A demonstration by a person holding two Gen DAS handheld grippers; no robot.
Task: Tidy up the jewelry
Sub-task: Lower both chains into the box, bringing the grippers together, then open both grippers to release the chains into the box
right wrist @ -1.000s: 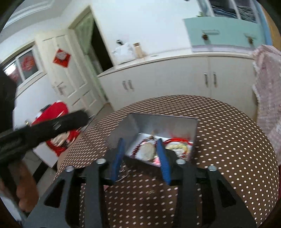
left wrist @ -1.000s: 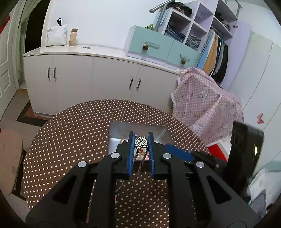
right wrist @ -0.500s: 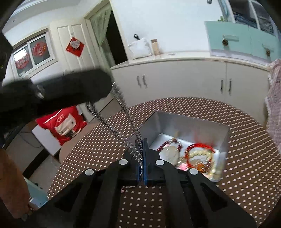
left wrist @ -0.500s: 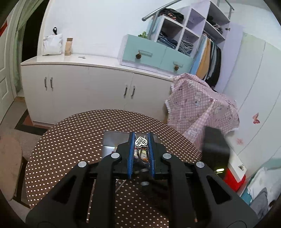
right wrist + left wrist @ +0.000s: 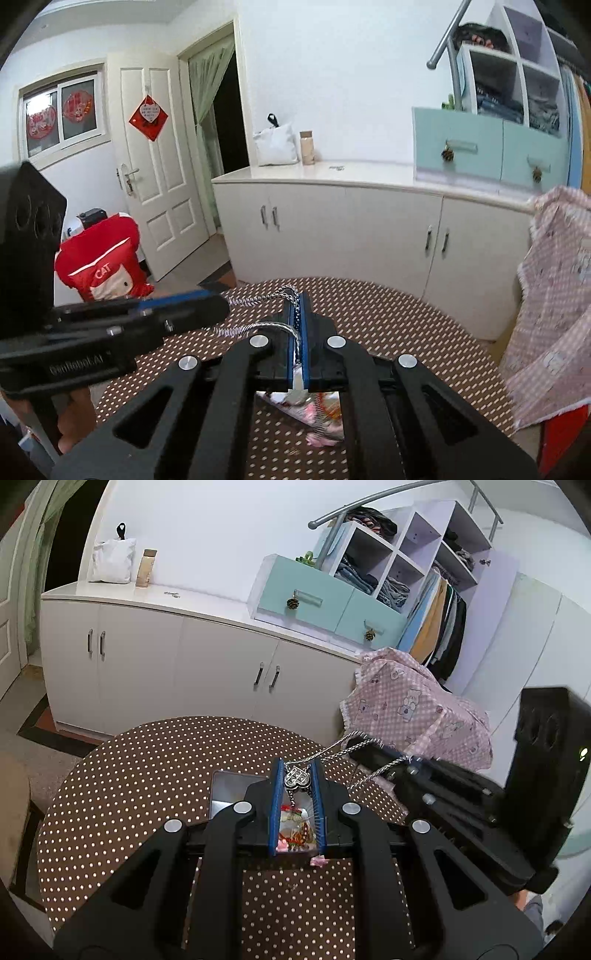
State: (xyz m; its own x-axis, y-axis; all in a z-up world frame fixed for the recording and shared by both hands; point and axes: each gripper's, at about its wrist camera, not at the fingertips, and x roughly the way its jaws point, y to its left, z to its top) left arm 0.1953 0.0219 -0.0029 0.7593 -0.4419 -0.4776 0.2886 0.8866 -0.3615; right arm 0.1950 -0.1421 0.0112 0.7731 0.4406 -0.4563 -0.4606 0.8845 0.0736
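My left gripper (image 5: 297,773) is shut on a silver heart pendant (image 5: 296,778) of a necklace. Its silver chain (image 5: 347,744) runs right to my right gripper (image 5: 297,301), which is shut on the chain (image 5: 275,326). Both hold the necklace in the air above a metal jewelry box (image 5: 225,790) on the brown dotted round table (image 5: 147,775). The box holds several beaded bracelets and trinkets (image 5: 295,829), which also show between the right fingers (image 5: 317,406). The left gripper shows at the left of the right wrist view (image 5: 218,312).
A small pink piece (image 5: 319,860) lies on the table by the box's near edge. White cabinets (image 5: 184,664) stand behind the table. A pink checked cover (image 5: 413,709) drapes something at the right. A red bag (image 5: 103,266) and a white door (image 5: 159,177) are at the left.
Both grippers have risen, lifting the necklace well above the box. The chain, which hung down from the pendant, now stretches sideways between the two grippers. The right gripper closed on it.
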